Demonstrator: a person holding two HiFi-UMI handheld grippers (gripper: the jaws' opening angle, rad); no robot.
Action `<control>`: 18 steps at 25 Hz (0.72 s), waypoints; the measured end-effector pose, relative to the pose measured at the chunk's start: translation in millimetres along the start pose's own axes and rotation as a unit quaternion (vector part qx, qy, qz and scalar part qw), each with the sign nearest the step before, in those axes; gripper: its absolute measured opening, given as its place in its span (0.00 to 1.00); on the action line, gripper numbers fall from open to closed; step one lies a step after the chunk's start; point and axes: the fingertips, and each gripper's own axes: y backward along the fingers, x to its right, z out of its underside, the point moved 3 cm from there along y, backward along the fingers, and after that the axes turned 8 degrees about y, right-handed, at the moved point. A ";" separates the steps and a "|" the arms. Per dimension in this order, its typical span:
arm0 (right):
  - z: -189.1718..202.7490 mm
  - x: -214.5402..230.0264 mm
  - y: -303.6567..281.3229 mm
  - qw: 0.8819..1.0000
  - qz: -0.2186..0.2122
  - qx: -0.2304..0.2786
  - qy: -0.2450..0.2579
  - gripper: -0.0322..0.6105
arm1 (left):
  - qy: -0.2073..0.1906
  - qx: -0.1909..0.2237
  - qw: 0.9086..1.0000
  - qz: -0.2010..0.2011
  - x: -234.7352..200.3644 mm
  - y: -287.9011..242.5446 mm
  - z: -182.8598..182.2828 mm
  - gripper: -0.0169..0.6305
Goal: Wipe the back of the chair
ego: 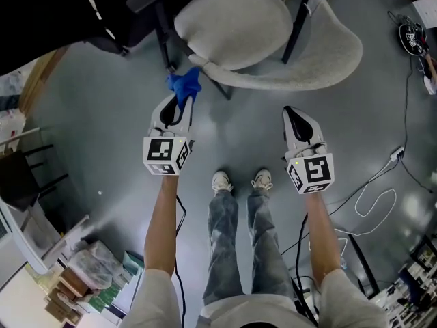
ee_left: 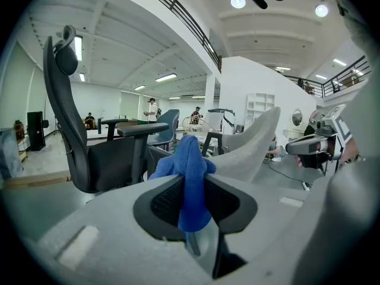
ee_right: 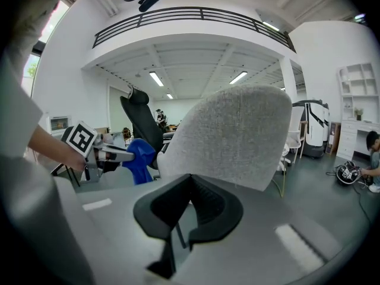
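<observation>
The light grey fabric chair (ego: 293,63) stands in front of me, its curved back toward me; the same back shows large in the right gripper view (ee_right: 237,132) and at right in the left gripper view (ee_left: 252,150). A blue cloth (ego: 184,84) bunches out of my left gripper (ego: 179,102), shut on it (ee_left: 191,186), and the cloth sits at the left end of the chair back's edge. My right gripper (ego: 292,115) hangs a little short of the chair back, its jaws together with nothing between them (ee_right: 189,180).
A black office chair (ego: 82,12) stands at the back left, tall in the left gripper view (ee_left: 65,111). Cables (ego: 375,200) trail over the grey floor at right. Bags and boxes (ego: 89,268) pile at the lower left. My own shoes (ego: 239,181) are between the grippers.
</observation>
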 end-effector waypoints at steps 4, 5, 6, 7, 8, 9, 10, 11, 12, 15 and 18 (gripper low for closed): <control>5.3 5.8 0.2 1.000 -0.002 -0.009 0.000 0.05 | -0.009 0.008 1.000 -0.010 -17.6 -20.6 -15.6 0.17; 6.1 6.9 -0.1 1.000 -0.002 -0.010 0.001 0.05 | -0.011 0.009 1.000 -0.011 -21.5 -25.6 -18.6 0.17; 6.9 7.8 -0.6 1.000 -0.003 -0.012 0.001 0.05 | -0.013 0.009 1.000 -0.012 -25.0 -30.4 -20.9 0.17; 7.6 8.4 -1.1 1.000 -0.003 -0.013 0.002 0.05 | -0.013 0.009 1.000 -0.014 -28.2 -34.8 -22.4 0.17; 8.3 8.9 -1.5 1.000 -0.004 -0.013 0.001 0.05 | -0.013 0.008 1.000 -0.016 -31.0 -38.9 -23.1 0.17; 8.8 9.5 -1.6 1.000 -0.005 -0.014 0.001 0.05 | -0.013 0.006 1.000 -0.017 -33.3 -43.0 -23.2 0.17; 9.2 10.2 -1.6 1.000 -0.005 -0.015 0.001 0.05 | -0.013 0.003 1.000 -0.018 -34.7 -47.3 -22.8 0.17; 9.6 10.6 -1.5 1.000 -0.006 -0.015 0.002 0.05 | -0.016 -0.001 1.000 -0.017 -35.4 -51.7 -21.9 0.17; 10.0 10.8 -1.4 1.000 -0.006 -0.016 0.002 0.05 | -0.019 -0.005 1.000 -0.016 -35.8 -55.9 -20.5 0.17; 10.9 10.3 -1.2 1.000 -0.007 -0.017 0.003 0.05 | -0.018 -0.015 1.000 -0.015 -37.1 -66.0 -16.4 0.17; 12.0 9.5 -0.2 1.000 -0.009 -0.017 0.003 0.05 | -0.025 -0.024 0.999 -0.009 -34.5 -72.3 -14.9 0.17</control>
